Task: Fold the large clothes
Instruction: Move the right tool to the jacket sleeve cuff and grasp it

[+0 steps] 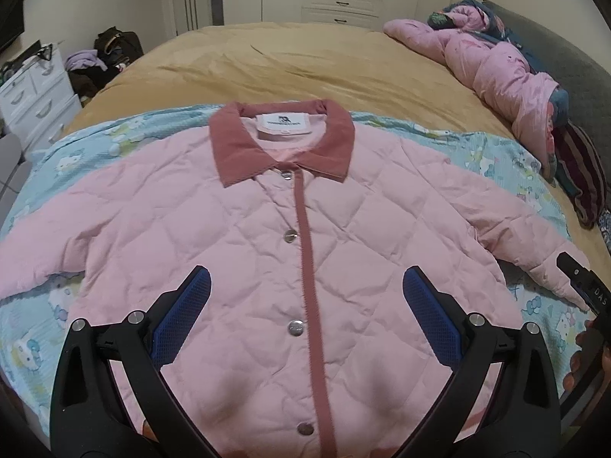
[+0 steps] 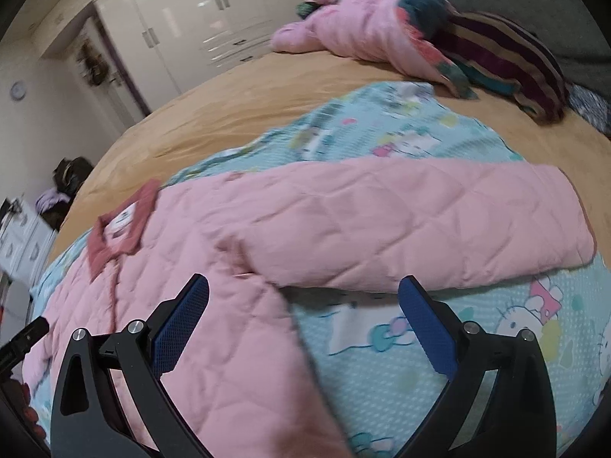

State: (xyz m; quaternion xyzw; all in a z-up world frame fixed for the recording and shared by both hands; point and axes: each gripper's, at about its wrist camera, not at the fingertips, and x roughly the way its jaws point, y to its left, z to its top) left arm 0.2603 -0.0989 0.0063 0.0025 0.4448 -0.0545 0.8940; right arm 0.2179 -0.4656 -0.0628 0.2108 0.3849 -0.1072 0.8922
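Both claws, left point(image 1: 305, 278) and right point(image 2: 303, 286), gape wide above the pink jacket point(image 1: 236, 252); bundled bedding point(image 1: 496, 65) lies well apart.

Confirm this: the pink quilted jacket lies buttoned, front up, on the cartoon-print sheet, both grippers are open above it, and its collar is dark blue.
Not quite. The collar is dusty rose, not dark blue, as the left wrist view shows. The rest holds: the pink quilted jacket lies buttoned, front up, on the cartoon-print sheet, with the left gripper and right gripper open above it.
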